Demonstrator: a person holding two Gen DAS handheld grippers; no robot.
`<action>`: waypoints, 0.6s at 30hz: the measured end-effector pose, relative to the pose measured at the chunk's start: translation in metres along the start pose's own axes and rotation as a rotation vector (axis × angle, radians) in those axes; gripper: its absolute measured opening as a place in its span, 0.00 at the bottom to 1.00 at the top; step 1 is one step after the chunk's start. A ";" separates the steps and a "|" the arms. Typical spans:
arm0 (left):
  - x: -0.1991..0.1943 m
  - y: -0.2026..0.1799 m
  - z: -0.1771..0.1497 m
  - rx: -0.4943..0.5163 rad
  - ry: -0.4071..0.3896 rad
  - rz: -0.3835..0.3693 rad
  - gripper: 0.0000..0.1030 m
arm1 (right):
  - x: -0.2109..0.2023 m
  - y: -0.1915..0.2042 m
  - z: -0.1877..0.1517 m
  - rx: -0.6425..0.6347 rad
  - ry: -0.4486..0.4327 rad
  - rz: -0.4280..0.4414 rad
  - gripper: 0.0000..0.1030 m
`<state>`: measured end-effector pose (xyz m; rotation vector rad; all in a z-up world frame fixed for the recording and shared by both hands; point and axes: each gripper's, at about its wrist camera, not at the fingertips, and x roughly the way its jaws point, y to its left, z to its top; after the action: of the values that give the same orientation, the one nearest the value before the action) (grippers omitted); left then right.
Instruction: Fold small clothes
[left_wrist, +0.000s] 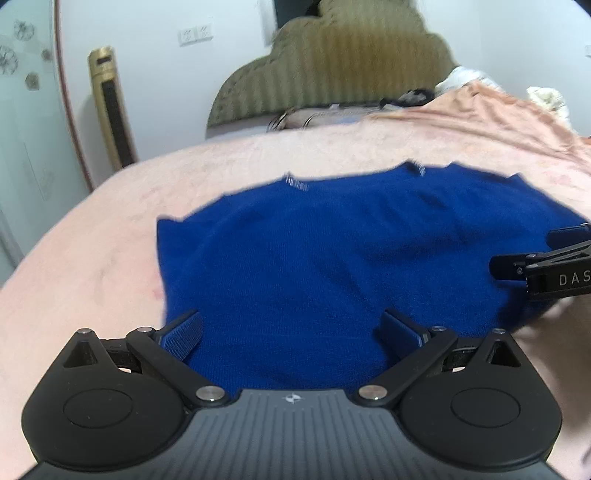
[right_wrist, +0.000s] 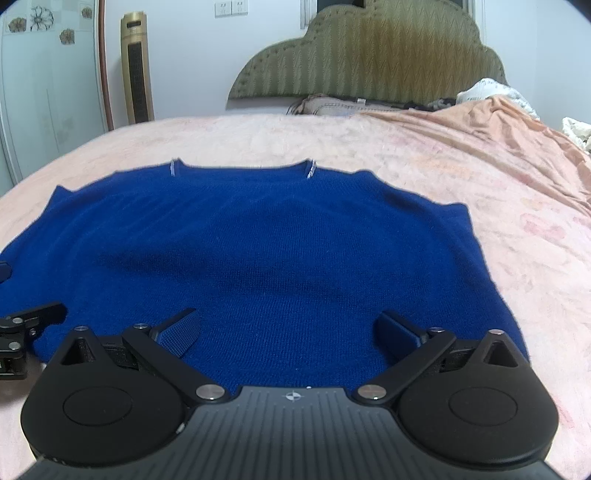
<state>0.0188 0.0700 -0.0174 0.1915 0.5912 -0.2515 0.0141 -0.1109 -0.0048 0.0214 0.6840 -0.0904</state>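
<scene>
Sweater (right_wrist: 266, 254): a blue knit, lying flat on the pink bedspread (right_wrist: 480, 192), neck at 12 o'clock, hem nearest me. I have both tools at the hem, the left gripper (left_wrist: 291, 332) and right gripper (right_wrist: 288, 328) spread wide, grasping nothing. I judge the first fold is not yet begun. To do it well, I pinch both layers at the hem corners and lift evenly. The headboard (right_wrist: 369, 55) at 12, the crumpled blanket (right_wrist: 498, 122) at 2 and the fan (right_wrist: 137, 66) at 10 stand well apart; nothing obstructs.
</scene>
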 end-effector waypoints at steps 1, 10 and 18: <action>-0.006 0.007 0.003 0.001 -0.021 -0.009 1.00 | -0.006 0.001 -0.001 0.004 -0.021 0.005 0.99; 0.038 0.137 0.048 -0.317 0.119 -0.133 1.00 | -0.068 0.101 -0.012 -0.439 -0.197 0.133 1.00; 0.118 0.172 0.054 -0.491 0.294 -0.423 1.00 | -0.050 0.183 -0.050 -0.779 -0.179 0.044 0.97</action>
<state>0.1916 0.1986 -0.0227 -0.3834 0.9663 -0.4815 -0.0398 0.0773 -0.0140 -0.7115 0.5038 0.2188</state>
